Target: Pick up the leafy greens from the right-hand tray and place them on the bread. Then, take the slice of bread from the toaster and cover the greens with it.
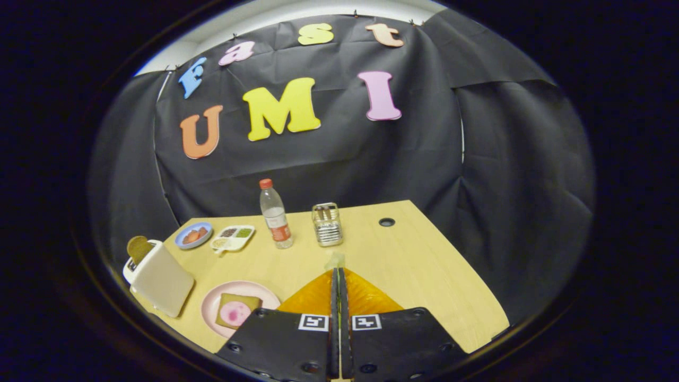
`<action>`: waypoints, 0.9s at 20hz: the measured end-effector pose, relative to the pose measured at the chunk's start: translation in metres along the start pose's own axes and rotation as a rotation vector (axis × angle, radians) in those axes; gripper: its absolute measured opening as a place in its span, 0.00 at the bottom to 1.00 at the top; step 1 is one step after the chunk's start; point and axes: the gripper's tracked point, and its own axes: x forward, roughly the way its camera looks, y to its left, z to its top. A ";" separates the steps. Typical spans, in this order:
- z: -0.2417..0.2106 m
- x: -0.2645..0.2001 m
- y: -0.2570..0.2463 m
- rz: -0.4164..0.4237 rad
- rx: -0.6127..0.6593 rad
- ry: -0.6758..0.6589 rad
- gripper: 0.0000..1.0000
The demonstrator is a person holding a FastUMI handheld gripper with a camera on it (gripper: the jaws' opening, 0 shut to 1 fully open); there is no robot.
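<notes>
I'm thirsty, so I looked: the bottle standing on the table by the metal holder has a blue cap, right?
Not quite: in the gripper view the bottle by the metal holder has a red cap, not blue. The gripper is closed on a pale leafy bit above the orange tray.

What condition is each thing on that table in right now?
Tongs: closed, pinching something pale and leafy above the orange tray.
Toaster: a bread slice sticks up from its slot.
Pink plate: holds bread with a pink round topping, uncovered.
Water bottle: upright, cap on.
Blue plate: holds orange food.
Metal caddy: upright.
</notes>
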 end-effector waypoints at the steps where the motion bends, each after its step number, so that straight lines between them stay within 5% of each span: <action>1: 0.002 -0.005 0.012 0.009 -0.015 -0.005 0.01; 18: -0.077 0.006 0.236 0.291 -0.122 0.153 0.01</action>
